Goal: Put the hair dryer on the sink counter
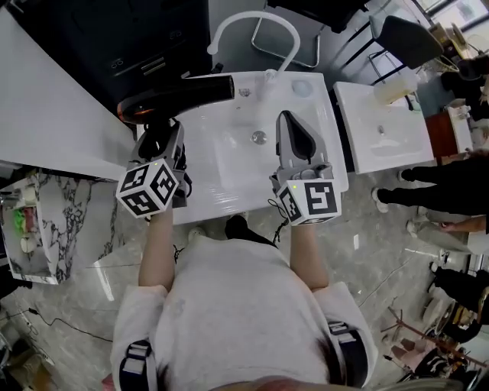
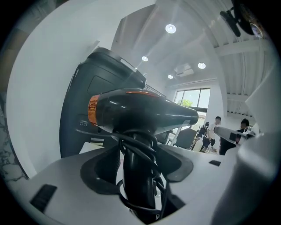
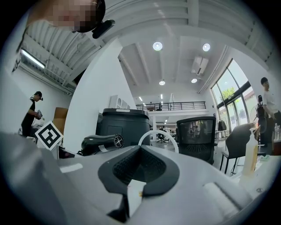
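Hair dryer point(image 1: 183, 95) point(image 2: 145, 112) point(image 3: 99, 143): black, with an orange band at the rear end; at 11 o'clock in the head view, over the left rear corner of the sink counter point(image 1: 221, 208). Barrel level, nozzle toward 3 o'clock, handle pointing down. Cannot tell whether it touches the counter.
Left gripper point(image 1: 163, 131) point(image 2: 138, 176): at 9 o'clock of the basin point(image 1: 241, 164), jaws clenched on the dryer's handle, one on each side. Handle upright between the pads in the left gripper view, with the cord point(image 2: 151, 193) looped round it.
Right gripper point(image 1: 290, 122) point(image 3: 139, 169): over the right half of the basin, at 3 o'clock of the drain point(image 1: 260, 137). Jaws pressed together on nothing, well apart from the dryer.
Marker cubes: one point(image 1: 149, 187) on the left gripper and one point(image 1: 309, 200) on the right, both at the counter's front edge, toward 6 o'clock.
Faucet point(image 1: 256, 21) point(image 3: 158, 134): white arch at 12 o'clock of the basin.
Black unit point(image 1: 114, 38) point(image 2: 88, 88) point(image 3: 120, 123): at 11 o'clock, just behind the dryer.
Second sink point(image 1: 382, 141): white, at 3 o'clock, beside the counter, with a pale bottle point(image 1: 396, 88) at its rear edge.
Marble shelf point(image 1: 53, 221): at 8 o'clock, low on the left.
Office chair point(image 1: 405, 38) point(image 3: 195, 132): dark, at 1 o'clock.
Bystander's legs point(image 1: 443, 183): at 3 o'clock, at the far right edge.
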Demonstrator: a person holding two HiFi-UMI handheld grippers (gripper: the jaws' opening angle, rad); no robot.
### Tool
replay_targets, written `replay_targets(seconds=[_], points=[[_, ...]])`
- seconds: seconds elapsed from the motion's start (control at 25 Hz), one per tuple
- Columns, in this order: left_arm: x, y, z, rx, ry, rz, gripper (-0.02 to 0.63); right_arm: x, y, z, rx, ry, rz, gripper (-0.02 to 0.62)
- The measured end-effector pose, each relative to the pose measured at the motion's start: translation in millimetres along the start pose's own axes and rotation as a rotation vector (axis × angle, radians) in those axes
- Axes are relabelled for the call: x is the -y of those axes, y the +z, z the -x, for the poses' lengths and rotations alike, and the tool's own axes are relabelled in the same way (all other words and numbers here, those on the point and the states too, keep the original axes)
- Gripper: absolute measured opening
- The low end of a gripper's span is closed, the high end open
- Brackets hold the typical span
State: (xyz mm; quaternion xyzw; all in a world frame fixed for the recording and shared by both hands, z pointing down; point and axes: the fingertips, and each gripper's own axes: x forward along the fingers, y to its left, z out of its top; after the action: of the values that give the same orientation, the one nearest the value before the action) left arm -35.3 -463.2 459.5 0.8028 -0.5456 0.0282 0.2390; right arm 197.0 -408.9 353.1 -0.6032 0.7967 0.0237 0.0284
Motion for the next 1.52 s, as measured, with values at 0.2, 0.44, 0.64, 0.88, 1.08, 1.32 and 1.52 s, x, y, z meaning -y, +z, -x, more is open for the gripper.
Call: replay_targets(seconds=[0.2, 0.44, 0.64, 0.88, 1.08, 1.32, 1.52], points=[[2.2, -27.0, -32.4, -0.067, 0.035, 0.022, 0.257, 20.3, -6.9, -10.2, -0.016, 0.02, -0.001, 0.011], [-9.5, -63.6, -65.2, -0.159, 0.089, 0.064, 0.258, 42.4, -16.4, -24.3, -0.038, 0.049, 0.0, 0.011], [-21.2, -85.6, -88.3, -0.219, 0.135, 0.054, 0.258, 53.2, -29.6, -35.5, -0.064, 0.079, 0.0, 0.011], [-33.5, -108.3, -110.6, -0.28, 0.193, 0.04, 0.258, 66.7, -41.6, -48.2, -0.085, 0.105, -0.013, 0.011], [-44.4, -123.2, -121.9, -0.323, 0.233, 0.033, 0.258, 74.0, -50.0, -56.6, -0.103, 0.117, -0.023, 0.011], [-55.6, -138.8, -133.8, -0.36, 0.266, 0.029, 0.258, 80.2, -59.9, -65.5, -0.12, 0.128, -0.026, 0.011], [-61.4, -144.8, -138.9, -0.37, 0.285, 0.04, 0.252, 83.5, -66.7, -69.9, -0.136, 0.135, -0.027, 0.011]])
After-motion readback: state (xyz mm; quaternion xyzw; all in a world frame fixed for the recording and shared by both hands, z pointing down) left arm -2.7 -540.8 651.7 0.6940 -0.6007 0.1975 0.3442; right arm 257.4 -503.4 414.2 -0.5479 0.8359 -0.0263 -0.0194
